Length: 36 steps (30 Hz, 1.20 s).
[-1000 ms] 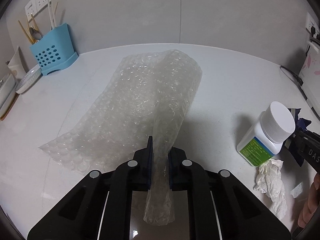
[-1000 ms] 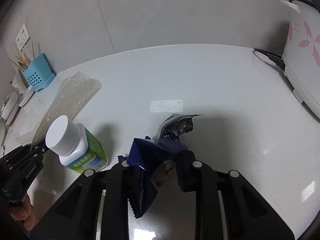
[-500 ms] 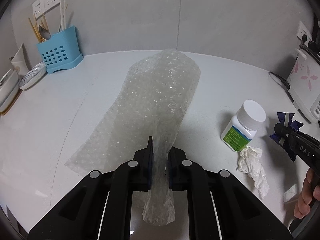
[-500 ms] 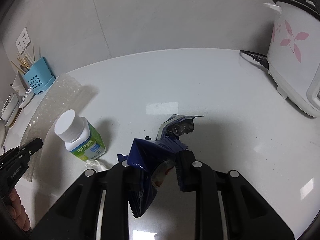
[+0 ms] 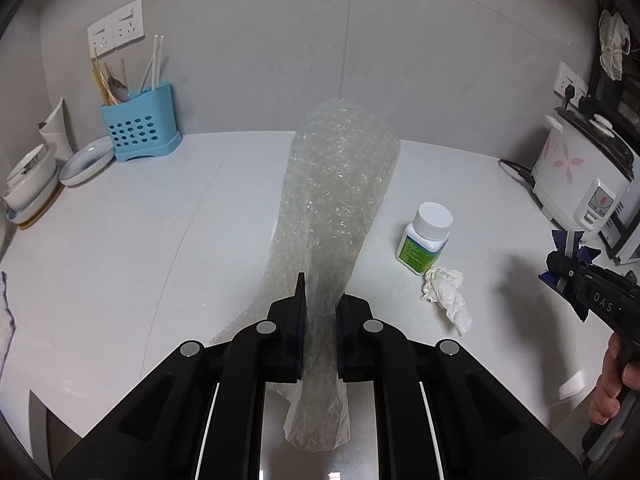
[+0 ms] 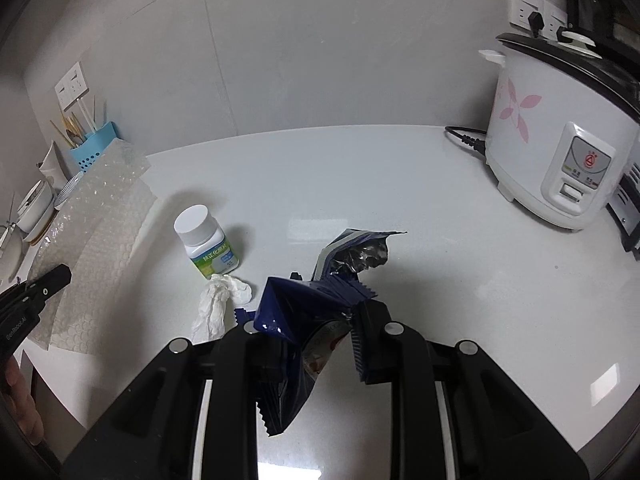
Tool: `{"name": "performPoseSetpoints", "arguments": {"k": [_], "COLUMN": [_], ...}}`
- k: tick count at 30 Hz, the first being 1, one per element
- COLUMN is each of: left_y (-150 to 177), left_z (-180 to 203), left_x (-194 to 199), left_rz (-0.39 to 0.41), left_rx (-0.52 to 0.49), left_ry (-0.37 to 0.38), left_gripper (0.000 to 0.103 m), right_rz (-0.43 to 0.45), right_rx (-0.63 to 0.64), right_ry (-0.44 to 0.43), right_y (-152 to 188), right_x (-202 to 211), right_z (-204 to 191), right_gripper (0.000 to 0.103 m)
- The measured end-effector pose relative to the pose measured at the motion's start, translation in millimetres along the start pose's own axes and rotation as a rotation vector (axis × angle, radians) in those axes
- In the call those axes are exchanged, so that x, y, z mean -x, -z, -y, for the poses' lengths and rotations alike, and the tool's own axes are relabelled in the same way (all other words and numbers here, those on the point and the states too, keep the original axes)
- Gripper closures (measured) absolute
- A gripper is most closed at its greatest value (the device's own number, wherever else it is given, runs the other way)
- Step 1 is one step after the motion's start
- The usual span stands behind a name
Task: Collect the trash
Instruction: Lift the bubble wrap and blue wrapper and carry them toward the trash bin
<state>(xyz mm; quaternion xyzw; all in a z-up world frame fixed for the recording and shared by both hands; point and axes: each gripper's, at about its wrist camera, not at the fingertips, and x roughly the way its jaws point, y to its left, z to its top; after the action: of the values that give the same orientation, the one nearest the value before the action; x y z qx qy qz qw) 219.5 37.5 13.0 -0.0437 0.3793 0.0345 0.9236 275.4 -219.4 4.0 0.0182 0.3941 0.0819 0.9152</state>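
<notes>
Both claws full above the desk (image 6: 400, 184)

Left claw (image 5: 320, 312) pinches bubble wrap (image 5: 336, 200) lengthwise away; right claw (image 6: 320, 320) pinches blue wrapper (image 6: 316, 304); pill bottle (image 6: 206, 242), tissue (image 6: 220, 300) between.

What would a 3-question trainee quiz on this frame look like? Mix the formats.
1. True or false: the left claw is shut on the bubble wrap.
2. The right claw grips: A) the pill bottle B) the blue snack wrapper C) the tissue.
3. Fill in: the crumpled tissue lies on the counter right beside the ____.

Key
1. True.
2. B, the blue snack wrapper.
3. The pill bottle, standing upright with its white cap on.
</notes>
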Motion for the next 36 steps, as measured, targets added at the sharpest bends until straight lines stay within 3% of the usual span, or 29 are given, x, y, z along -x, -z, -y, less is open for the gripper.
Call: {"name": "performPoseSetpoints", "arguments": {"k": [13, 26, 36], "left_y": [42.3, 86.1, 134.7], "left_z": [-9.6, -8.1, -10.0], "left_x": [71.3, 118.9, 143.1], "left_rz": [0.043, 0.083, 0.096], "left_rx": [0.021, 0.045, 0.071], "left_ry": [0.025, 0.056, 0.074], "left_gripper": [0.093, 0.093, 0.093], "right_rz": [0.045, 0.091, 0.136], "right_rx": [0.021, 0.06, 0.087], "right_ry": [-0.023, -0.057, -0.058], "right_y": [47.0, 86.4, 135.0], "right_x": [58.9, 108.8, 144.0], "right_z": [-23.2, -50.8, -64.4], "right_gripper": [0.082, 0.082, 0.082]}}
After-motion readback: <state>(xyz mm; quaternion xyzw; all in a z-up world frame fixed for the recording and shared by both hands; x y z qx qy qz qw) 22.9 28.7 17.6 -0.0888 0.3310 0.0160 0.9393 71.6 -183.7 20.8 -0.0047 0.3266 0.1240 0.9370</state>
